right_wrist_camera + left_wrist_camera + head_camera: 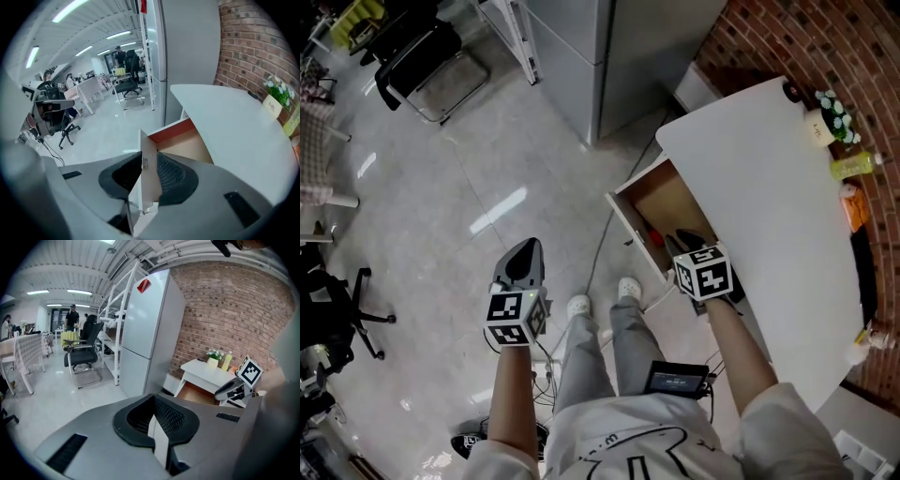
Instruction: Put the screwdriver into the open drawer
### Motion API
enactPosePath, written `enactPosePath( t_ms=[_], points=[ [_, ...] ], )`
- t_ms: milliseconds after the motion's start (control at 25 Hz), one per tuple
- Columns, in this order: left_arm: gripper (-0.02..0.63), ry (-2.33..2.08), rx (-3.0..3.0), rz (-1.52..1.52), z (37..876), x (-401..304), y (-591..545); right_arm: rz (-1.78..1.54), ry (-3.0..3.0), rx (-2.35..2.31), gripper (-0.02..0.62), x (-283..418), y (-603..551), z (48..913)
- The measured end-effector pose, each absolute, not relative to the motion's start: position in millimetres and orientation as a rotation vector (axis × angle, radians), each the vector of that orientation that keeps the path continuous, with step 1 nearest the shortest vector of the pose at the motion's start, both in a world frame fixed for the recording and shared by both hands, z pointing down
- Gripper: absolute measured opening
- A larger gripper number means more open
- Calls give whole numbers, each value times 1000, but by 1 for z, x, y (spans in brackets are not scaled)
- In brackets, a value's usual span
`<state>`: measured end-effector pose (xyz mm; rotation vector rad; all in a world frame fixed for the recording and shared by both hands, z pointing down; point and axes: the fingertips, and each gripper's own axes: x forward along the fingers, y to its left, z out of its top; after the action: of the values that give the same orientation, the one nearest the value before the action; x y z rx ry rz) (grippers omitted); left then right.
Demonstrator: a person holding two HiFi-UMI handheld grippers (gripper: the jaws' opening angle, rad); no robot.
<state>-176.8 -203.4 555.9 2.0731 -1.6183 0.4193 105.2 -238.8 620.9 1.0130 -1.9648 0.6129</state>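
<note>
My right claw (686,240) (147,165) sits over the open drawer (661,192) at the left edge of the white worktop (769,187). Its jaws are closed on the drawer's white front panel (146,185), which stands edge-on between them. The screwdriver (655,236) lies inside the drawer, its red handle just left of that claw's tips and the rest hidden beneath them. My left claw (523,255) (154,414) hangs over the floor (487,169), well left of the drawer, jaws together and empty

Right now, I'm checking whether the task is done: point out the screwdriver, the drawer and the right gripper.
screwdriver (654,236), head view, its red handle.
drawer (664,201), head view, bare wooden bottom.
right gripper (149,163), right gripper view, midway between its jaws.
</note>
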Motion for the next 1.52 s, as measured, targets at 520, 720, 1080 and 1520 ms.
enactPosePath(
  t_ms=[520, 720, 1080, 1520],
  points=[
    [14, -1709, 2136, 192, 445, -191, -204, 472, -2191, 1100, 63, 78, -238, 483],
    [14, -1724, 2212, 157, 406, -190, -211, 389, -2263, 1146, 31, 73, -241, 437],
    [13, -1772, 2319, 101, 356, -185, -208, 280, -2412, 1224, 21, 76, -233, 370],
    [13, -1839, 2428, 68, 312, -176, -202, -21, -2574, 1325, 21, 68, -218, 294]
  ],
)
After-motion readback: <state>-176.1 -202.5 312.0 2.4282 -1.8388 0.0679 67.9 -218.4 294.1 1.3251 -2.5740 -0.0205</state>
